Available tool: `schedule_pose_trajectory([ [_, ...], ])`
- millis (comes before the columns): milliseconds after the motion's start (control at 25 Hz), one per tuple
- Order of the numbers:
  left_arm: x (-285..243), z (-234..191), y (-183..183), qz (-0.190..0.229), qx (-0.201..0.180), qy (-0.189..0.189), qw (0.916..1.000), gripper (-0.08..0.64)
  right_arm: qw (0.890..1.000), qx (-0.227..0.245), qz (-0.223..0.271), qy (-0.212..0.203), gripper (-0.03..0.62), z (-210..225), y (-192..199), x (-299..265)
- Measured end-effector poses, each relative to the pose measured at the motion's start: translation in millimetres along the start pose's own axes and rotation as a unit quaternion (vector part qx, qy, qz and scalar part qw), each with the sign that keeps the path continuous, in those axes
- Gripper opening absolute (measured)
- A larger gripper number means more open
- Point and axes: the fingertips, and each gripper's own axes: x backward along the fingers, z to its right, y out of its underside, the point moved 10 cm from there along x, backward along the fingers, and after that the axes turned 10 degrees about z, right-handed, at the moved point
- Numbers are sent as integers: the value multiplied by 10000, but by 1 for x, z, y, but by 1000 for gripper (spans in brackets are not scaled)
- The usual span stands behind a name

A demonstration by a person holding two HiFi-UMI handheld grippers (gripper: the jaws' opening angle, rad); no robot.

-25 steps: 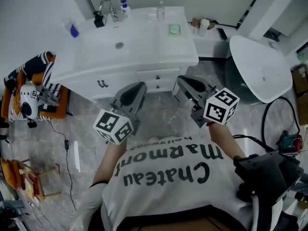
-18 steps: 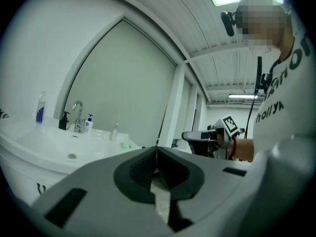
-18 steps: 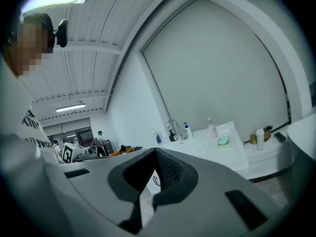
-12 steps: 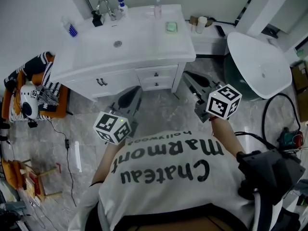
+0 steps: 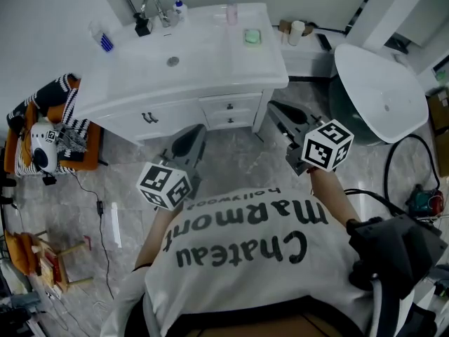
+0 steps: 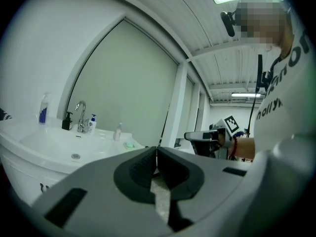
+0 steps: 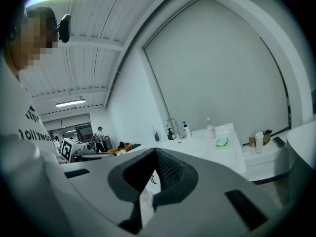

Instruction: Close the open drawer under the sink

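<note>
Bottom of the head view: person's white shirt [image 5: 238, 251]. Two tools, one marker cube each: left cube [image 5: 165, 185] and right cube [image 5: 326, 145].

Jaws of the left tool [image 5: 198, 128] are pressed together, nothing between them. Same for the right tool [image 5: 273, 107]: tips meet, empty. Both hang over the grey floor [image 5: 231, 156], just short of the cabinet [image 5: 175, 114]. No contact seen.

Two drawers, stacked, one knob each: upper drawer [image 5: 229, 106] and lower drawer [image 5: 231, 120]. They are centre frame, under the sink [image 5: 175, 62] rim. They lie between the two tool tips. The left tool tip is below-left of them. The right tool tip is just right of them, past the cabinet's right corner. Both fronts look about flush; can't tell if either sticks out. One door handle [image 5: 149, 119] sits left of the drawers.

On the sink top, upper frame:
- one faucet [image 5: 151, 5]
- one black dispenser [image 5: 143, 25]
- two bottles: pump bottle [image 5: 179, 7] and clear bottle [image 5: 231, 9]
- one green soap [image 5: 252, 36]
- one blue item [image 5: 104, 42] at the left edge, too small to identify

One cup [image 5: 297, 31] stands on a low ledge, upper right.

In both gripper views the tool bodies cover the drawers.
</note>
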Motion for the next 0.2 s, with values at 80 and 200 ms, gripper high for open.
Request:
schedule_pose_trajectory([
  [80, 0, -1, 1, -9, 9, -10, 10000, 10, 10000, 5, -2, -9, 11, 1, 1, 0],
  [200, -1, -2, 2, -20, 9, -15, 10000, 10, 10000, 9, -5, -19, 11, 3, 1, -1],
])
